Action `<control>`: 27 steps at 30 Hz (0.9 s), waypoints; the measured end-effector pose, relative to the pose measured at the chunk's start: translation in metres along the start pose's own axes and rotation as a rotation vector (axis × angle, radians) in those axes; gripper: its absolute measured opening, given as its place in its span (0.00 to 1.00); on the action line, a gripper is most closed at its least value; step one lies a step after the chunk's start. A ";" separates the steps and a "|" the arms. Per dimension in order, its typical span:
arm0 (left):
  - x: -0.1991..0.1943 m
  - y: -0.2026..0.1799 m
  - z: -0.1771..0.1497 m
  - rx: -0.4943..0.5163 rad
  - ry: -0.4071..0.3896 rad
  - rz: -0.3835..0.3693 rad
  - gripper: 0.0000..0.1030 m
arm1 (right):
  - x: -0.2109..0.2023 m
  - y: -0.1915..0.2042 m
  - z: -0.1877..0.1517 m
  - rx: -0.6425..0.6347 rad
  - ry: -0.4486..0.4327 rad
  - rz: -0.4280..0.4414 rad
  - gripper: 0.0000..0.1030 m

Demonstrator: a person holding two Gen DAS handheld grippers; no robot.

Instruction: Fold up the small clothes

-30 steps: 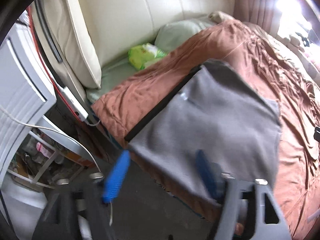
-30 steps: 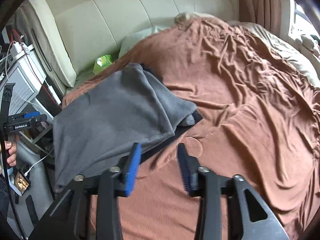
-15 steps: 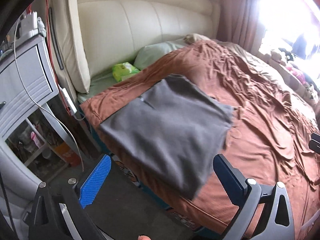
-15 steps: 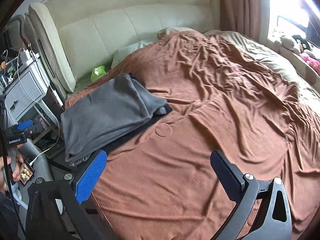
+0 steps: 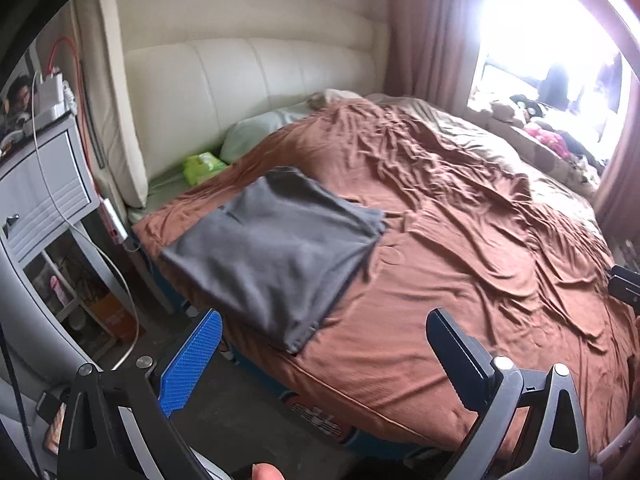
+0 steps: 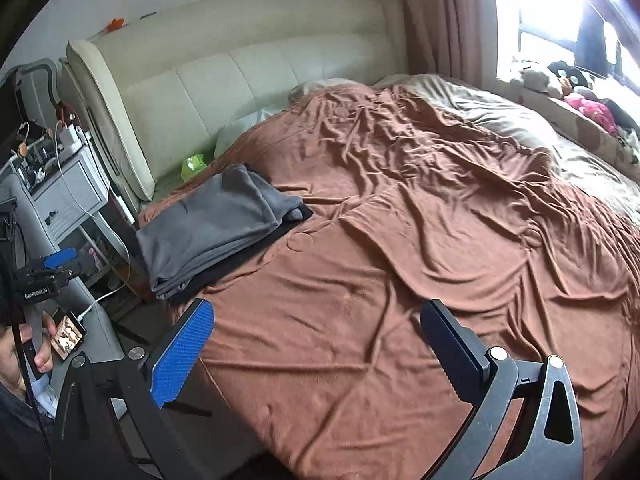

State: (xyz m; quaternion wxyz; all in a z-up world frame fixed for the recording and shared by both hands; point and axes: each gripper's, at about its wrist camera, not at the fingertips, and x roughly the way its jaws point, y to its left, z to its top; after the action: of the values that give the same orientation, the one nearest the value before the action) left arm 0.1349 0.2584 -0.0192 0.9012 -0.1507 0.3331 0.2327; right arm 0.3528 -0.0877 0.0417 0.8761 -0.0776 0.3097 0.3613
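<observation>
Hanging wide apart in the foreground of the left wrist view, the left gripper's [image 5: 320,344] jaws are gaping with nothing between them, having just been opening; its blue pad [image 5: 192,364] is showing over the dark floor beside the bed. The right gripper [image 6: 316,340] is likewise standing spread and empty over the near edge of the blanket [image 6: 420,240], its jaws too having just been opening. At the left edge of the right wrist view, a hand [image 6: 40,340] is gripping the other tool's handle, with a phone [image 6: 68,334] lying lit just beside it.

Past the fingertips, the garment [image 5: 276,248] is lying folded into a flat grey rectangle on the brown blanket, near the bed's left corner, one end hanging slightly over the mattress edge. It is lying well apart from both grippers. From the right wrist view a darker layer is peeking out under its near side.

Farther on, a green packet [image 5: 204,166] is sitting by a pale pillow [image 5: 256,136], against the cream headboard [image 5: 240,72]. A grey nightstand [image 5: 44,192] is standing at the left, and a bright window [image 6: 560,16] is glaring at the far right.
</observation>
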 end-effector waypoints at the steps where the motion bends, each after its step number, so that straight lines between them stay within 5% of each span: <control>1: -0.006 -0.005 -0.003 0.008 -0.005 -0.006 1.00 | -0.007 -0.001 -0.004 0.005 -0.008 -0.002 1.00; 16: -0.080 -0.072 -0.057 0.134 -0.105 -0.167 1.00 | -0.109 -0.006 -0.088 0.052 -0.084 -0.069 1.00; 27: -0.112 -0.083 -0.101 0.139 -0.157 -0.200 1.00 | -0.144 0.007 -0.135 0.046 -0.128 -0.098 1.00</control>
State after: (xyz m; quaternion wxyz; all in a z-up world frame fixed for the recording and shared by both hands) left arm 0.0490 0.1093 -0.0085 0.9515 -0.1015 0.2601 0.1289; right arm 0.2038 -0.2155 0.0205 0.9123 -0.0492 0.2570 0.3151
